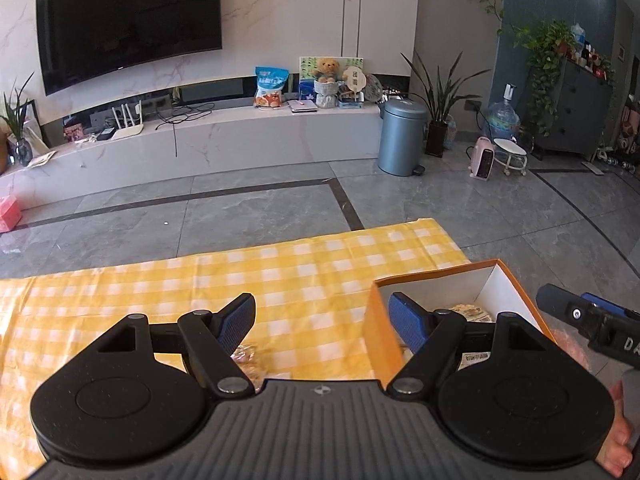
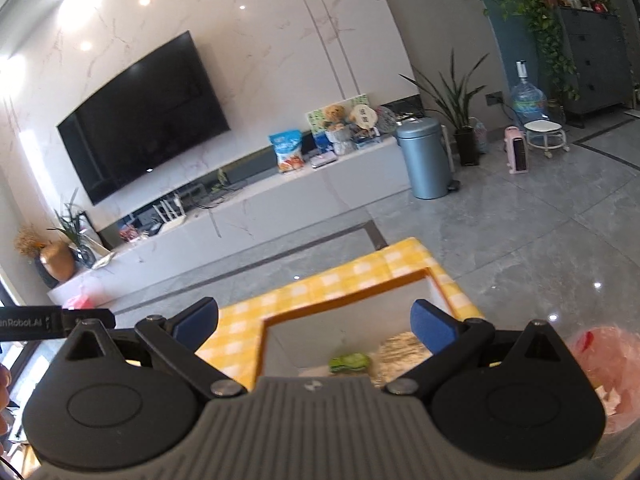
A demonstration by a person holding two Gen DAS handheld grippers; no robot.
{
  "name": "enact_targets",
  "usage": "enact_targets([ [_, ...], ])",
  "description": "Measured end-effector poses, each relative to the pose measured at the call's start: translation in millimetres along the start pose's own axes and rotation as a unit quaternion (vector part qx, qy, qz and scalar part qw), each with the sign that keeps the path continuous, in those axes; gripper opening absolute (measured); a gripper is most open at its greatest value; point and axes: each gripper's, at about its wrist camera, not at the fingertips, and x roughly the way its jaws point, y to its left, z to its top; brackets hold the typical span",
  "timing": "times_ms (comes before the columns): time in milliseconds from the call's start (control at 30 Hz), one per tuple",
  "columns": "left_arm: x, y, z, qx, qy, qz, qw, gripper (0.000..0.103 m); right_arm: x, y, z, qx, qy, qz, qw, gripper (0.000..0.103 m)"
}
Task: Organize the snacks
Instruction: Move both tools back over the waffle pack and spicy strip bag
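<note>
An orange cardboard box (image 1: 378, 332) with a white inside stands on the yellow checked cloth (image 1: 304, 280) at the table's right end. Snack packets (image 1: 472, 314) lie in it; the right wrist view shows a green packet (image 2: 349, 361) and a pale round one (image 2: 400, 346) there. My left gripper (image 1: 322, 326) is open and holds nothing, its right finger over the box's left wall. A clear-wrapped snack (image 1: 245, 354) lies on the cloth under its left finger. My right gripper (image 2: 315, 322) hangs open above the box (image 2: 260, 354), empty.
A pink plastic bag (image 2: 604, 364) lies right of the box. Beyond the table edge is grey tiled floor, a TV bench, a blue-grey bin (image 1: 401, 136), plants and a water bottle. The right gripper's body (image 1: 592, 320) shows at the right edge of the left wrist view.
</note>
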Motion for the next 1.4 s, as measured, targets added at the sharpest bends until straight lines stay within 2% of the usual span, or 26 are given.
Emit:
enact_targets([
  [100, -6, 18, -6, -0.009, 0.006, 0.002, 0.9999, 0.089, -2, 14, 1, 0.004, 0.003, 0.019, 1.000, 0.100],
  [167, -9, 28, -13, -0.013, -0.004, 0.002, 0.9999, 0.089, -6, 28, 1, -0.003, -0.002, 0.034, 0.999, 0.100],
  [267, -7, 43, -25, -0.013, -0.008, 0.006, 0.9999, 0.089, -6, 56, -3, -0.048, -0.010, 0.022, 0.999, 0.100],
  [367, 0, 57, -35, -0.019, 0.007, 0.012, 0.9997, 0.089, -3, 81, -10, -0.082, -0.006, 0.018, 0.996, 0.100],
  [533, 20, 89, -51, -0.046, 0.037, 0.022, 0.9980, 0.089, 14, 114, -28, -0.133, 0.012, 0.046, 0.990, 0.100],
  [733, 46, 134, -79, -0.099, 0.062, 0.039, 0.9924, 0.088, 40, 145, -53, -0.161, 0.062, 0.073, 0.982, 0.100],
  [867, 66, 159, -104, -0.125, 0.088, 0.045, 0.9873, 0.085, 62, 166, -71, -0.187, 0.093, 0.064, 0.976, 0.100],
  [1033, 85, 182, -128, -0.151, 0.118, 0.028, 0.9810, 0.082, 96, 188, -101, -0.242, 0.144, 0.057, 0.958, 0.100],
  [1167, 94, 194, -141, -0.164, 0.140, 0.017, 0.9763, 0.082, 131, 188, -124, -0.239, 0.187, 0.042, 0.952, 0.100],
  [1300, 97, 204, -149, -0.172, 0.146, 0.034, 0.9737, 0.082, 158, 180, -146, -0.227, 0.203, 0.039, 0.952, 0.098],
  [1367, 98, 209, -150, -0.186, 0.148, 0.032, 0.9708, 0.082, 172, 175, -154, -0.215, 0.217, 0.014, 0.952, 0.089],
  [1400, 100, 211, -151, -0.194, 0.147, 0.026, 0.9694, 0.082, 178, 173, -158, -0.206, 0.224, 0.008, 0.953, 0.088],
])
